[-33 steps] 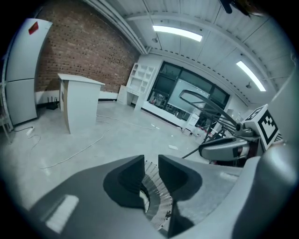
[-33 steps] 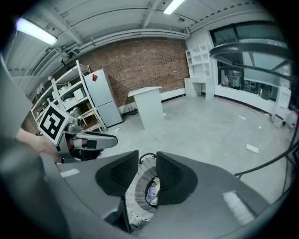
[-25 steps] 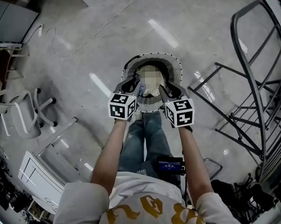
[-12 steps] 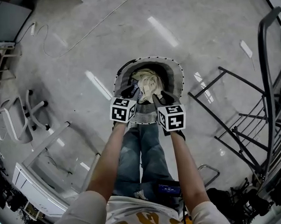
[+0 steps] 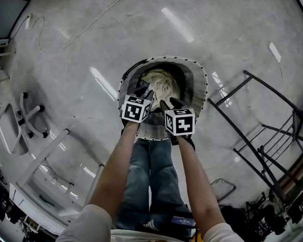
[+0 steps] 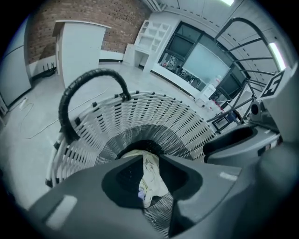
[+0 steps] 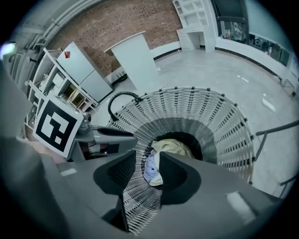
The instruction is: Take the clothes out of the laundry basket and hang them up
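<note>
Directly beneath the left claw (image 5: 144, 92) and right claw (image 5: 166, 104), crumpled pale clothes (image 5: 162, 82) lie inside the white laundry basket (image 5: 203, 85). Both claws are empty: the left jaws stand apart, and the right jaws have just been opening.

L gripper (image 5: 144, 92) ajar, R gripper (image 5: 167, 103) just opening, empty

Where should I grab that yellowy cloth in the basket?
Pinch the bunched-up hump on top of the cream cloth, coming straight down from above. The tall walls of the basket close off every side, and the cloth lies crumpled at the bottom.
</note>
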Demonstrator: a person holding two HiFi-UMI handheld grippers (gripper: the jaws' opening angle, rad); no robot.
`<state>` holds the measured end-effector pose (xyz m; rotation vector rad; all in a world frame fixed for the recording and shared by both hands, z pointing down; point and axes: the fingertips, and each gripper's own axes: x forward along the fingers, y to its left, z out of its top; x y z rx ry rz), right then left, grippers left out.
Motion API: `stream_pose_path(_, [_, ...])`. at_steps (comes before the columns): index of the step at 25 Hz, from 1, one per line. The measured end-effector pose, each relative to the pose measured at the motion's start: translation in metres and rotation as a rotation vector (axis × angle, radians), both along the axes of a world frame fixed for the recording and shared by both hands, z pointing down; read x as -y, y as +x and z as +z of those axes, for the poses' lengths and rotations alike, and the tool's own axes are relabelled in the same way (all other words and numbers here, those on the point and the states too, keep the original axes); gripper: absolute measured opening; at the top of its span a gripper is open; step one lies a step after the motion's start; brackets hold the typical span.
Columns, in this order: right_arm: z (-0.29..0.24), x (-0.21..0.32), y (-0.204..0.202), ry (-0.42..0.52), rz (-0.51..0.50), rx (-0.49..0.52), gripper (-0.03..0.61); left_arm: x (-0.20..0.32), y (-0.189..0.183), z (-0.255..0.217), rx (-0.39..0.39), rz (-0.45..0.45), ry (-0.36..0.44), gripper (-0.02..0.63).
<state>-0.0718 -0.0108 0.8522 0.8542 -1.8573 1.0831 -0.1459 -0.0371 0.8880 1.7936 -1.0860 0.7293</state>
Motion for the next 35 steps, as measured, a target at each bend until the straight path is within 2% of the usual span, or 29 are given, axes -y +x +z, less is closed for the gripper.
stream_pose_path(3, [0.024,-0.004,-0.002,-0.043,0.004,-0.014,0.184,0.004,0.003,0.019,-0.001,0.02,-0.015,0.105])
stream_pose_path(9, [0.065,0.0,0.001,-0.133,0.103,-0.027,0.201,0.009,0.015,0.061,0.002,0.089,-0.057,0.111])
stream_pose_path(20, [0.15,-0.009,0.017,-0.232,0.199,-0.043,0.233,-0.003,0.021,0.154,-0.015,0.066,-0.183,0.134])
stream_pose_path(26, [0.184,-0.016,0.031,-0.201,0.169,-0.113,0.284,-0.016,0.026,0.192,-0.033,0.093,-0.229,0.15])
stream_pose_path(35, [0.217,-0.03,0.023,-0.249,0.156,-0.124,0.316,-0.022,0.031,0.217,-0.056,0.104,-0.238,0.179])
